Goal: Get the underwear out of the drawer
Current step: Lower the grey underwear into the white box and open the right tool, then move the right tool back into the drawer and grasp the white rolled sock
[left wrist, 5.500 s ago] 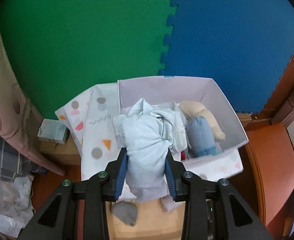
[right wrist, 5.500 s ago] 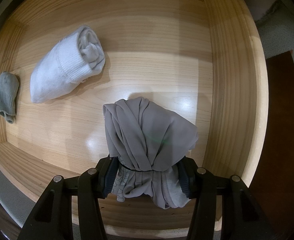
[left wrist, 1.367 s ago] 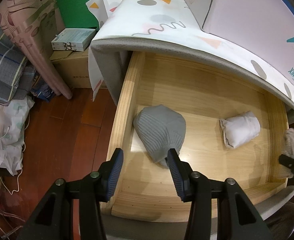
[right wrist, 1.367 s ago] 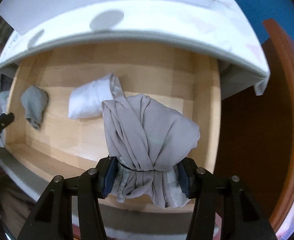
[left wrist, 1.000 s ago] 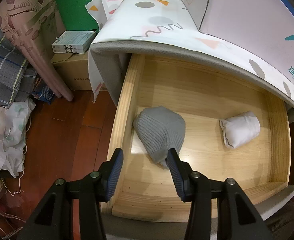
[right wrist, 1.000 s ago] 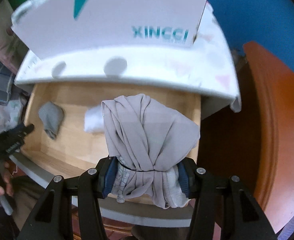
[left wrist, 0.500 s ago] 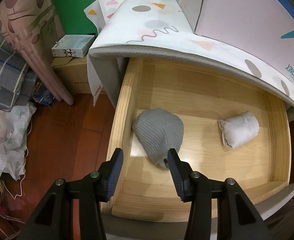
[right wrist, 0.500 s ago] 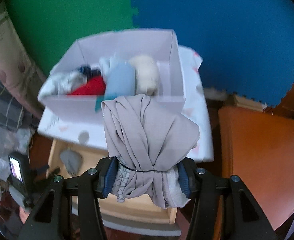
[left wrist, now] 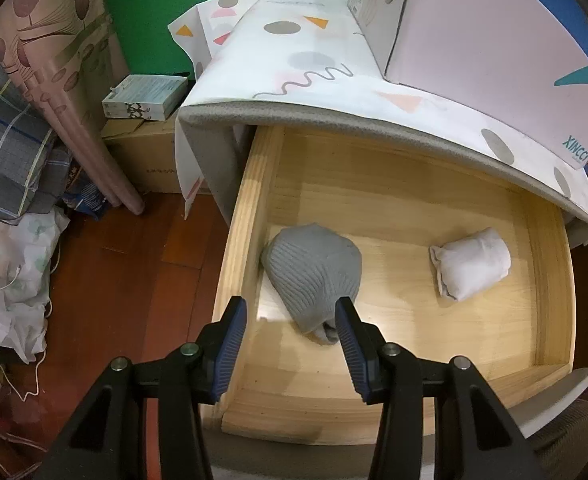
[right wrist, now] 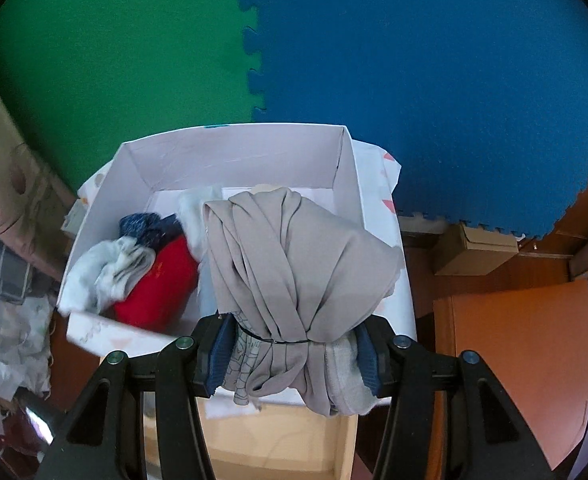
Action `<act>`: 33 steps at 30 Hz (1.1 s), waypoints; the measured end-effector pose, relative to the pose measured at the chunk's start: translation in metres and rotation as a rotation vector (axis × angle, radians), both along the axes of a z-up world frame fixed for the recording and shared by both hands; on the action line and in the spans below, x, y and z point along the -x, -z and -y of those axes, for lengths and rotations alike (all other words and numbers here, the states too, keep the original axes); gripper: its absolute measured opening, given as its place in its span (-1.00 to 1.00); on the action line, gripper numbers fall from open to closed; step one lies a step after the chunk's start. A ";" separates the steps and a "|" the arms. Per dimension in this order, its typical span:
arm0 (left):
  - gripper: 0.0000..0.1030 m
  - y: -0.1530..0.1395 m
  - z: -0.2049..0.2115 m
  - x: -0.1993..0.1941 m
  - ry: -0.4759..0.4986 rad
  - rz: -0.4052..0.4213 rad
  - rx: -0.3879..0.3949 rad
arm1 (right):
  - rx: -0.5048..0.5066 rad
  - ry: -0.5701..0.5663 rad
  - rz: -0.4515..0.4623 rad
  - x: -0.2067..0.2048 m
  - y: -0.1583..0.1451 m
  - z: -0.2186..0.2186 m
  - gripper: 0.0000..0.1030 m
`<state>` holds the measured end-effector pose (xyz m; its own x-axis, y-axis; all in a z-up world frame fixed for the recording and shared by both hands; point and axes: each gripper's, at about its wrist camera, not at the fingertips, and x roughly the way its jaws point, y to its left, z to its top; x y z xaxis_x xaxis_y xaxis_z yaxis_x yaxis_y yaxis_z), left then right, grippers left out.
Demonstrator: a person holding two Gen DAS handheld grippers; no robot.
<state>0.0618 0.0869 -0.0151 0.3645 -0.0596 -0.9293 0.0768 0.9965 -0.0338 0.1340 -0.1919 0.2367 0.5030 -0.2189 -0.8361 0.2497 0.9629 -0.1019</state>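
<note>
The right tool [right wrist: 294,344], clamped on the knotted grey-beige underwear bundle [right wrist: 297,276], has risen from the wooden drawer [left wrist: 409,208] to the white cardboard box [right wrist: 345,160]; left tool [left wrist: 292,332] hangs apart over a ribbed grey roll [left wrist: 313,268]

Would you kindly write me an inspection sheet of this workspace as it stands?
Surface: wooden drawer pulled open under a patterned cloth; white box on top.
Job's things: grey ribbed bundle and white roll lie apart in the drawer; taupe bundle held at the box.
Clutter: red, navy and pale clothes in the box.
Grippers: left claw open above the grey bundle; right claw shut on the taupe bundle.
Cables: thin white cord on the floor pile.
Surroundings: green and blue foam mats, small cartons, wood floor.
</note>
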 end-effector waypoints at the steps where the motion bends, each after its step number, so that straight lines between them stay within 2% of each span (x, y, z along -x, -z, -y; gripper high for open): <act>1: -0.09 0.000 0.000 0.000 0.000 0.000 0.004 | 0.000 0.004 -0.006 -0.005 0.002 0.001 -0.04; 12: -0.09 0.003 0.002 -0.003 0.006 -0.014 0.005 | -0.023 0.035 -0.113 -0.056 0.044 0.011 0.02; 14: -0.09 0.004 0.002 -0.003 0.005 -0.018 0.010 | -0.024 0.042 -0.121 -0.058 0.047 0.012 0.05; 16: -0.09 0.003 0.000 -0.003 -0.001 -0.018 0.011 | -0.027 0.049 -0.109 -0.055 0.046 0.012 0.20; 19: -0.09 0.004 0.002 -0.003 0.000 -0.020 0.009 | -0.023 0.032 -0.087 -0.046 0.035 0.008 0.40; 22: -0.09 0.006 0.004 -0.003 0.006 -0.028 0.001 | -0.014 0.007 -0.070 -0.032 0.020 0.002 0.50; 27: -0.09 0.008 0.001 -0.003 -0.002 -0.045 -0.004 | -0.012 -0.043 -0.066 0.001 0.005 -0.013 0.50; 33: -0.09 0.009 0.001 -0.003 -0.007 -0.043 -0.020 | -0.032 -0.105 -0.089 0.049 0.013 -0.030 0.50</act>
